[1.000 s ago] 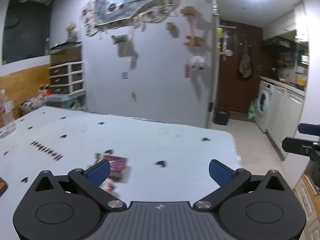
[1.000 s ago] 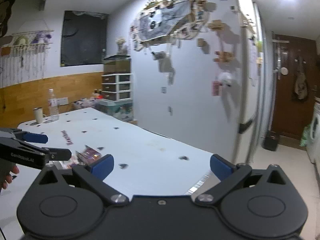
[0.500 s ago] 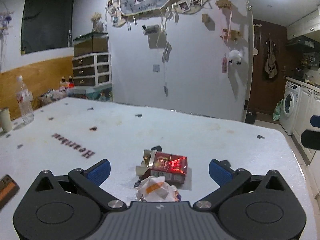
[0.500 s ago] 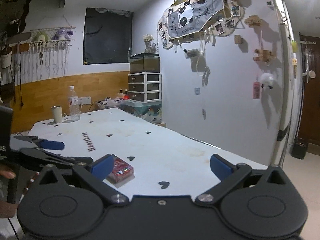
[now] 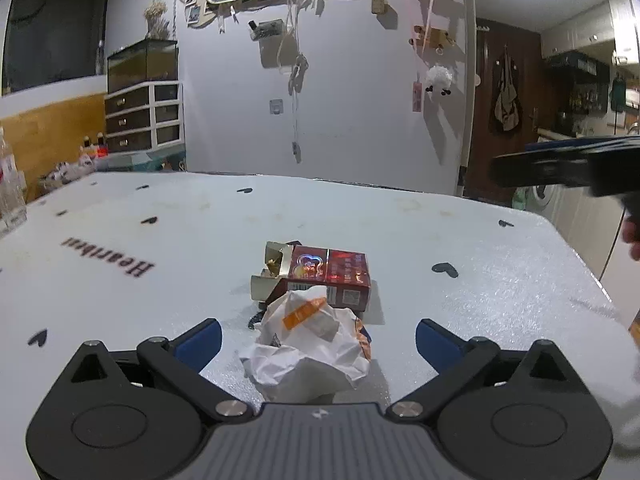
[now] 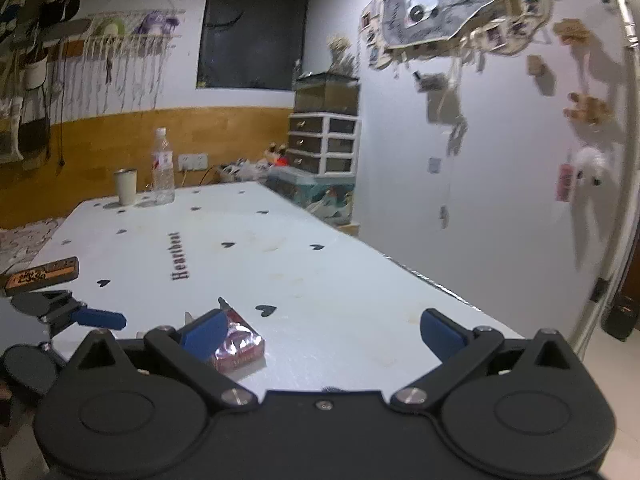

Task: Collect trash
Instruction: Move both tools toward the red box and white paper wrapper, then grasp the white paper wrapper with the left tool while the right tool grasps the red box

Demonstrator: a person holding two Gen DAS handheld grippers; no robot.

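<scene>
While my left tongs (image 5: 316, 336) gape wide, empty, a crumpled paper wrapper (image 5: 310, 344) lies between them | red cigarette pack (image 5: 328, 276) touching behind it on the white surface (image 5: 460, 304) | right tongs (image 6: 320, 330) open, empty.

Left tongs (image 5: 316, 338): matte black body, two round discs at rear, grey ribbed centre plate with small logo, silver pivot screws, blue finger pads (image 5: 198, 338). Right tongs (image 6: 322, 334): same black build, all-black centre, silver screws, blue pads (image 6: 440, 330).
</scene>
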